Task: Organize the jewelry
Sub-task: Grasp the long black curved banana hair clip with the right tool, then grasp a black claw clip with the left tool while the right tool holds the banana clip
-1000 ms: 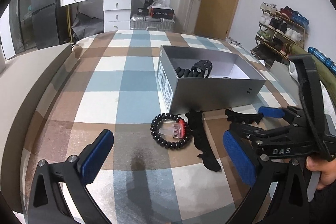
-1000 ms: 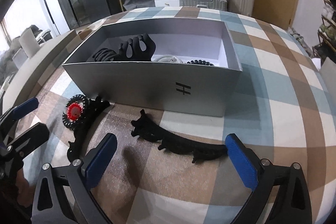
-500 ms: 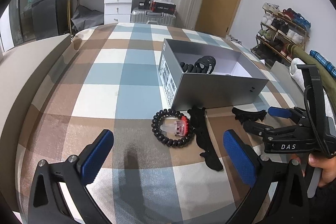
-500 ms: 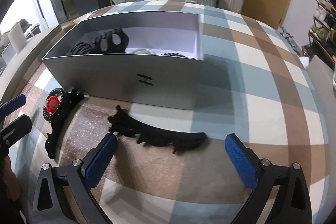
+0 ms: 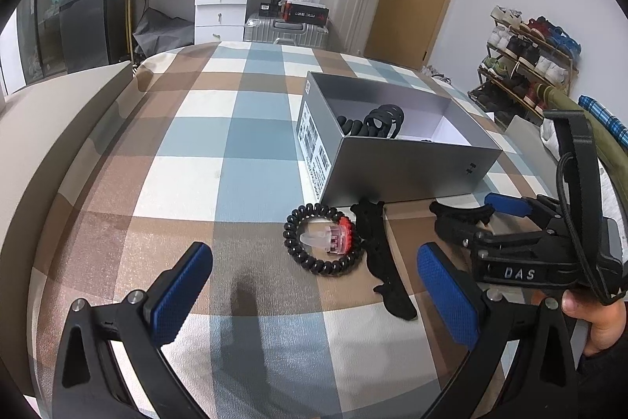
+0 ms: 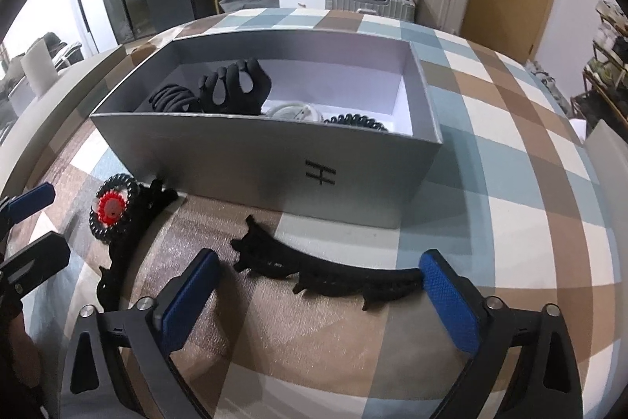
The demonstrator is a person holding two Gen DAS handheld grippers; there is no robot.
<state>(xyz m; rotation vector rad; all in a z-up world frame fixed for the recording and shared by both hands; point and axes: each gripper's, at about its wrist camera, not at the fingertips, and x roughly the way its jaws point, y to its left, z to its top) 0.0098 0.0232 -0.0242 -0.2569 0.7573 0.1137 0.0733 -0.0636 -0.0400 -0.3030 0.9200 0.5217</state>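
Observation:
A long black hair clip (image 6: 329, 271) lies on the checked cover in front of the grey box (image 6: 274, 160). My right gripper (image 6: 320, 297) straddles it, jaws closing. The right pad is at the clip's end; the left pad stands clear of it. The left wrist view shows this same gripper (image 5: 463, 216) over that clip (image 5: 459, 211). My left gripper (image 5: 314, 297) is open and holds nothing. Just ahead of it lie a black coil hair tie (image 5: 324, 242) around a red and clear clip, and a second long black clip (image 5: 382, 262). Black claw clips (image 6: 235, 89) sit inside the box.
The box (image 5: 412, 175) also holds a clear piece (image 6: 292, 112) and a black coil (image 6: 355, 122). A hand (image 5: 600, 324) grips the right tool. Beyond the bed stand white drawers (image 5: 221, 8), suitcases (image 5: 353, 10) and a shoe rack (image 5: 526, 61).
My right gripper has come closer to the long black clip, which now spans the gap between its pads, and the jaws have narrowed slightly. The left gripper has stayed put.

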